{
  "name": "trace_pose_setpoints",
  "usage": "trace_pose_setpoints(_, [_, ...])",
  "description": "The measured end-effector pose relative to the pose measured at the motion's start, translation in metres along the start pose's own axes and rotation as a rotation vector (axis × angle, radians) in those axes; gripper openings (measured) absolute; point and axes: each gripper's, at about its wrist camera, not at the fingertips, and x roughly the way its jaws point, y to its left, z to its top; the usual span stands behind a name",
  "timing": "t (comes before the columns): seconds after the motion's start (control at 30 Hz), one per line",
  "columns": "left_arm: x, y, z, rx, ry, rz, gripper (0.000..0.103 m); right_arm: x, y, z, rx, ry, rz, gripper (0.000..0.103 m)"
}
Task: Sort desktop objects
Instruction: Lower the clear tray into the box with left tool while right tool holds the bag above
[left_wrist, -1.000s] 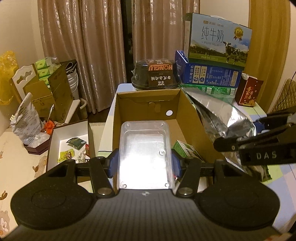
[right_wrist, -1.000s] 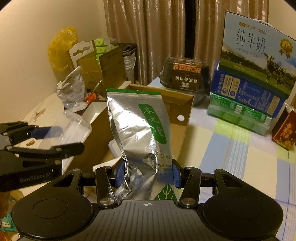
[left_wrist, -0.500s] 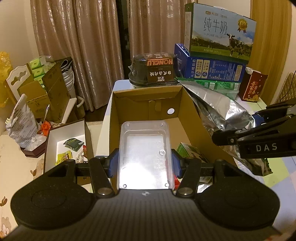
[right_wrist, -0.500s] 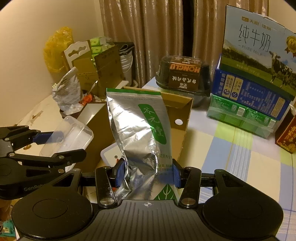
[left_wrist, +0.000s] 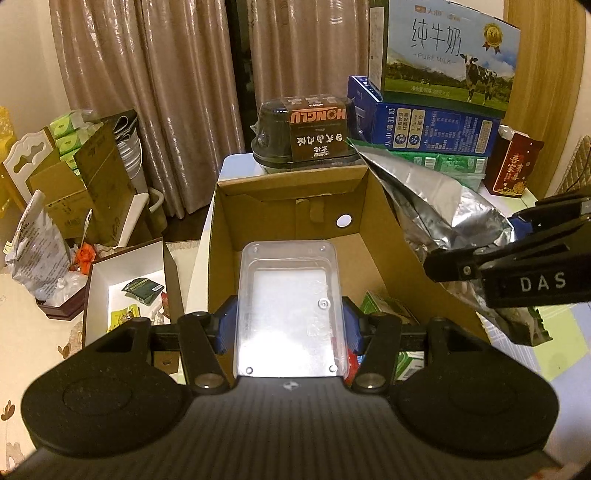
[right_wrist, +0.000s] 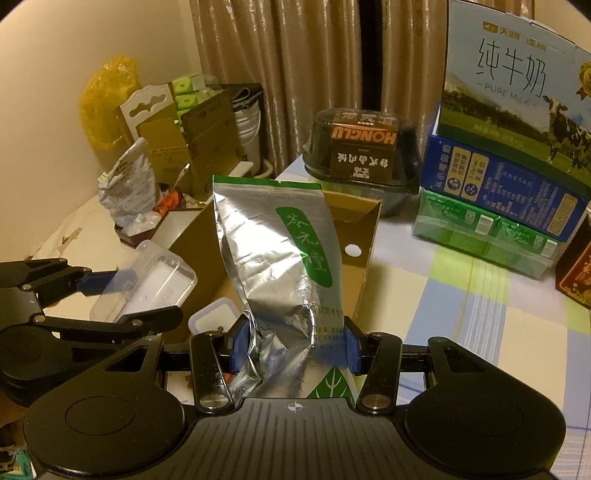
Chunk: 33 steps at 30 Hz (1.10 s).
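Note:
My left gripper (left_wrist: 288, 325) is shut on a clear plastic container (left_wrist: 288, 306), holding it flat over the near part of an open cardboard box (left_wrist: 221, 236). The same container (right_wrist: 147, 280) shows at the left of the right wrist view. My right gripper (right_wrist: 291, 347) is shut on a silver foil pouch (right_wrist: 273, 254) with a green label, held upright just right of the box. In the left wrist view the pouch (left_wrist: 443, 206) leans over the box's right wall. Green packets (left_wrist: 380, 306) lie on the box floor.
A dark HONGLU food tub (left_wrist: 306, 133) sits behind the box. Stacked milk cartons (left_wrist: 443, 77) and a red box (left_wrist: 513, 166) stand at the back right. A white-lined tray (left_wrist: 125, 291) with small packets lies left of the table. Checked tablecloth (right_wrist: 461, 295) spreads to the right.
Both grippers keep their holds. The left gripper with the container has drawn back slightly from the box; the pouch has shifted a little to the right.

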Motion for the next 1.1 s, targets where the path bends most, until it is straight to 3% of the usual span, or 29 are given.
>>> trace_pose_setpoints(1.1, [0.066,0.006,0.03,0.0,0.014,-0.033,0.053,0.046,-0.029,0.029,0.046,0.008,0.002,0.047])
